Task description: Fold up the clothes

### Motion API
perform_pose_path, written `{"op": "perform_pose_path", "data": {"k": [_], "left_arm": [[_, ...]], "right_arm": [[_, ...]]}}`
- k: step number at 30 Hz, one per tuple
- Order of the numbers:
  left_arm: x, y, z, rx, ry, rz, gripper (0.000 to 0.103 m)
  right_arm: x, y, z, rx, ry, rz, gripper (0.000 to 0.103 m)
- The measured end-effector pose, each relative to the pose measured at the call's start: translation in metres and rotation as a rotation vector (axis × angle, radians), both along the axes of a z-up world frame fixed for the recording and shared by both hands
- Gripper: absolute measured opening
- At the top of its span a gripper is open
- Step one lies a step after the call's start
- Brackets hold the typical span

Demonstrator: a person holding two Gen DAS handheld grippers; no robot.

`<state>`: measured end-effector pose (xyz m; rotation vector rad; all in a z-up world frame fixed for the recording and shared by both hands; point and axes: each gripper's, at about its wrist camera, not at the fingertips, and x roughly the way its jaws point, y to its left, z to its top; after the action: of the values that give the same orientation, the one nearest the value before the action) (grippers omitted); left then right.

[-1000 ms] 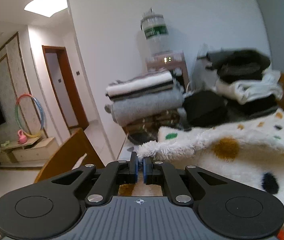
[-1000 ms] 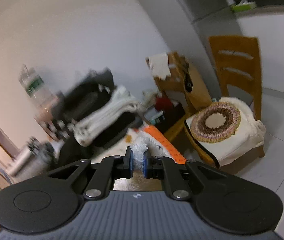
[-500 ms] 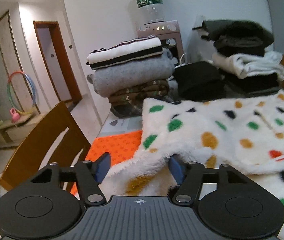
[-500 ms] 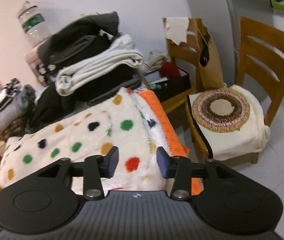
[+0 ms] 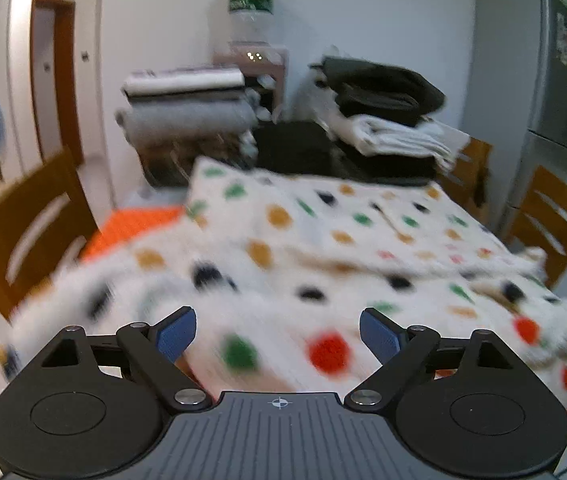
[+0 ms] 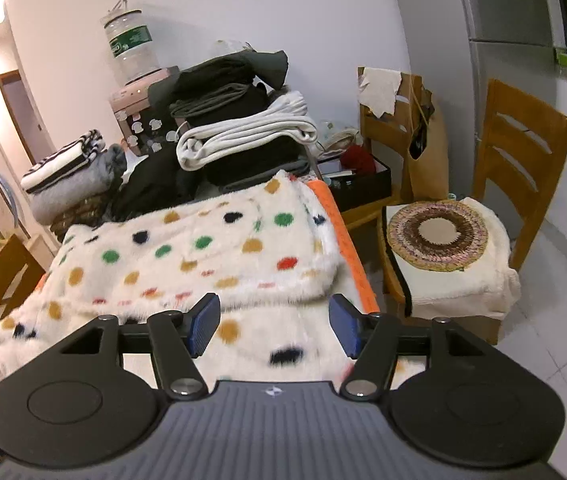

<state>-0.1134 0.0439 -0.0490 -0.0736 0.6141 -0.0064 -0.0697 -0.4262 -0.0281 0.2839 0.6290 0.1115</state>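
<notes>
Lying across the tabletop [image 6: 357,264], the white fleece garment with coloured dots [image 6: 203,256] covers nearly all of it; only an orange edge of the tabletop cover shows along the right side in the right wrist view and at the left in the left wrist view. Upper layer of the garment is folded over the lower one, its fluffy edge running across just ahead of the right hand-held gripper [image 6: 273,326]. Lower layer spreads toward the near edge and droops over it at the left.

Left hand-held gripper [image 5: 277,334]: jaws wide and opening, blue pads well apart, no cloth pinched between them; spotted fleece [image 5: 323,248] lies below and beyond the pads. This view is motion-blurred.

Right hand-held gripper: jaws also opening, at a middling-to-wide gap, pads clear of the fabric, which shows beneath and between them without being pressed.

Behind the garment, at the far end of the tabletop: a stack of folded clothes with a striped piece over a grey one [image 6: 67,176], a taller pile of dark items with a white ribbed piece in the middle [image 6: 243,132]. A water dispenser with a bottle [image 6: 131,52] stands against the wall. Wooden chair with a round woven cushion [image 6: 437,236] at the right; another wooden chair [image 5: 27,232] at the left. Fridge [image 5: 523,100] at far right.
</notes>
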Motion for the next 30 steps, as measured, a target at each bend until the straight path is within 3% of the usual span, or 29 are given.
{"op": "perform_pose_path", "data": {"k": [5, 13, 18, 21, 24, 25, 26, 30], "left_arm": [[-0.018, -0.024, -0.026, -0.072, 0.049, -0.035, 0.092], [-0.009, -0.066, -0.067, -0.307, 0.155, -0.039, 0.093], [0.003, -0.09, -0.089, -0.341, 0.198, 0.02, 0.09], [0.008, -0.094, -0.098, -0.351, 0.211, 0.092, 0.075], [0.01, -0.09, -0.102, -0.384, 0.216, 0.142, 0.039], [0.01, -0.088, -0.103, -0.402, 0.216, 0.15, 0.021], [0.008, -0.085, -0.102, -0.421, 0.207, 0.151, 0.013], [-0.006, -0.082, -0.082, -0.407, 0.145, 0.115, 0.009]], "right_arm": [[-0.04, 0.004, 0.0, -0.004, 0.014, -0.022, 0.068], [-0.088, 0.012, 0.001, -0.026, 0.047, -0.034, 0.071], [-0.108, 0.012, 0.006, -0.052, 0.049, -0.028, 0.071], [-0.118, 0.006, 0.007, -0.049, 0.05, -0.034, 0.071], [-0.124, 0.0, 0.008, -0.055, 0.056, -0.037, 0.071], [-0.127, -0.002, 0.008, -0.058, 0.059, -0.036, 0.071], [-0.128, -0.005, 0.008, -0.059, 0.06, -0.034, 0.071], [-0.126, -0.014, 0.006, -0.049, 0.068, -0.035, 0.071]]}}
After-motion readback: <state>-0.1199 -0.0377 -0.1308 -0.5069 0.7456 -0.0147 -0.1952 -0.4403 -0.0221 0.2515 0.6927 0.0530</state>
